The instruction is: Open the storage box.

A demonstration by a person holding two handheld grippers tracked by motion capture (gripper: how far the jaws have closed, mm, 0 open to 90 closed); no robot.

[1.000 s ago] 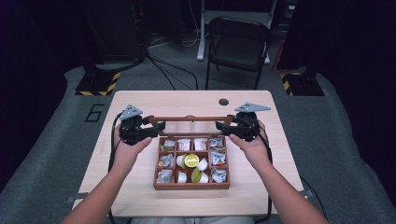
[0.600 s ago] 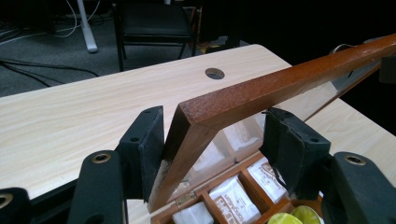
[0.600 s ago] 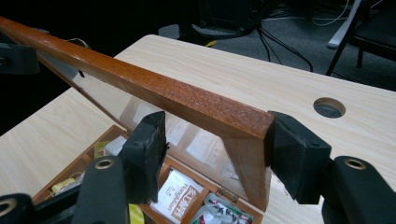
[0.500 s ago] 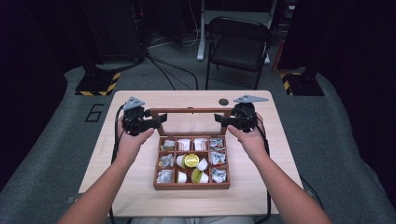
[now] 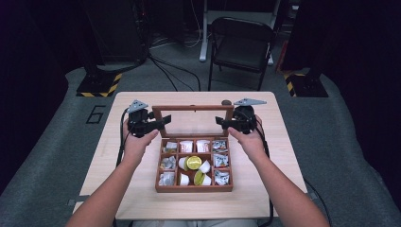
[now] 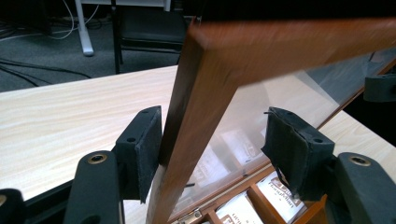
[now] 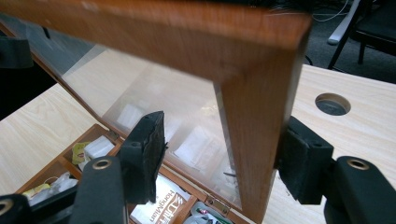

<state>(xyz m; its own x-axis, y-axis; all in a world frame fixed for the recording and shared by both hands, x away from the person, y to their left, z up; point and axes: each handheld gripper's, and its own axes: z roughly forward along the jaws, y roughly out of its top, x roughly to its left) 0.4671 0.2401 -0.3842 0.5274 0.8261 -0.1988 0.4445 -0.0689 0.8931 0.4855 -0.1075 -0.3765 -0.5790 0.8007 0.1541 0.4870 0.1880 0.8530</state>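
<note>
Lid [image 5: 193, 108]: swung further back past upright. Left gripper [image 6: 212, 140] and right gripper [image 7: 224, 161] jaws had just been widening, apparently letting go; box [image 5: 194, 187] open.

left gripper [image 6: 212, 140]: jaws have just been opening, set astride lid side rail | wooden lid frame [image 6: 201, 107]: tilted, clear pane, left pad seemingly touching it, right pad apart | box compartments [image 6: 275, 193]: sachets below | table [image 6: 70, 107]: pale wood

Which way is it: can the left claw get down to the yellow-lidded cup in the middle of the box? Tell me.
Probably yes. The lid stands raised behind the compartments, so the yellow-lidded cup lies uncovered. The left claw still straddles the lid's side rail with its jaws loosening, so it must back off first.
</note>
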